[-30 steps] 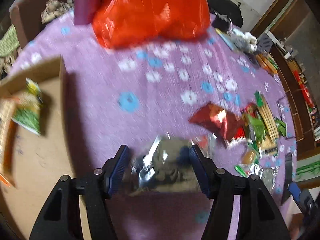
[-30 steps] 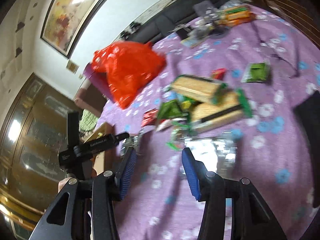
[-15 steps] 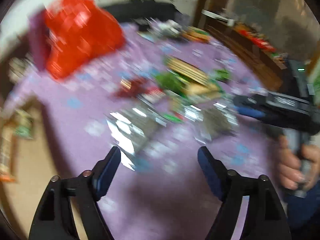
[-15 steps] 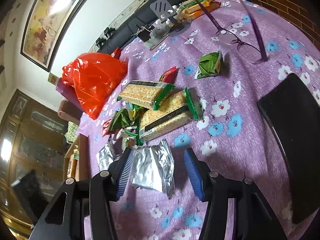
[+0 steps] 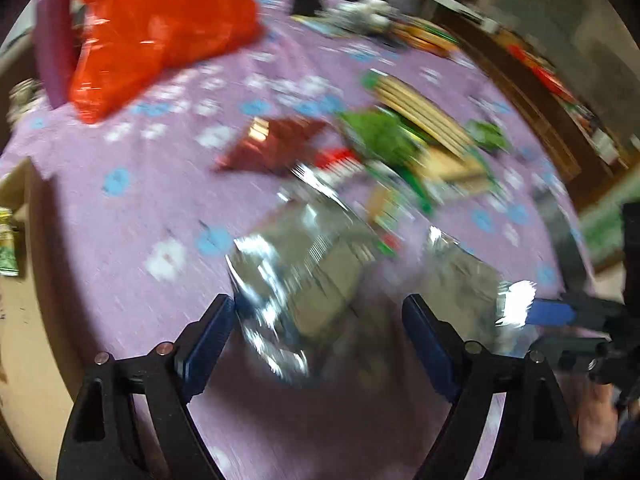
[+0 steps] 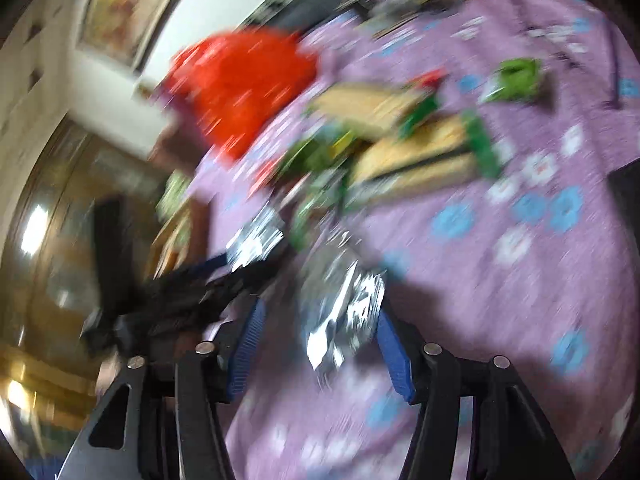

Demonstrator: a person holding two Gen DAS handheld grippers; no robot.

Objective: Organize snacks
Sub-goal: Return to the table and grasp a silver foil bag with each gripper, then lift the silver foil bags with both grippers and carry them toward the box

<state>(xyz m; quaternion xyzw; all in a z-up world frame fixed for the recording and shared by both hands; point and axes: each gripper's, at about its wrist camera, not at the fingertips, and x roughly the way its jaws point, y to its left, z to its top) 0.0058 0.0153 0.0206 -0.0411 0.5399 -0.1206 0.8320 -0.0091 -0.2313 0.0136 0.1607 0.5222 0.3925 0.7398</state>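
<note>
Spread wide under everything, a purple flowered cloth over the counter (image 5: pixel 168 184), keeping the snacks loose and within reach. Heaped at the far left, a big red plastic bag (image 5: pixel 160 28), pushed well clear of the working patch. Piled in the middle, toward the far right, long cracker packs (image 5: pixel 424 116) tangled with green packets (image 5: pixel 380 136) and a dark red foil pouch (image 5: pixel 276 148), not yet sorted by the look of it. Poking in at the left edge, a cardboard box (image 5: pixel 24 320) with a packet or two already inside, probably the collecting place. Lying nearest, two silver foil packets: one (image 5: pixel 304 280) flat on the cloth between the blue pads of the left gripper (image 5: pixel 318 344), the other (image 6: pixel 344 312) just to its right, between the pads of the right gripper (image 6: pixel 316 354). Both sets of jaws opening, fairly wide, with a packet framed between each pair but, as far as the blur allows, neither one pinched, apart from a possible brush at the right gripper's right-hand pad. Lined up this way most likely to take one packet in each hand.
</note>
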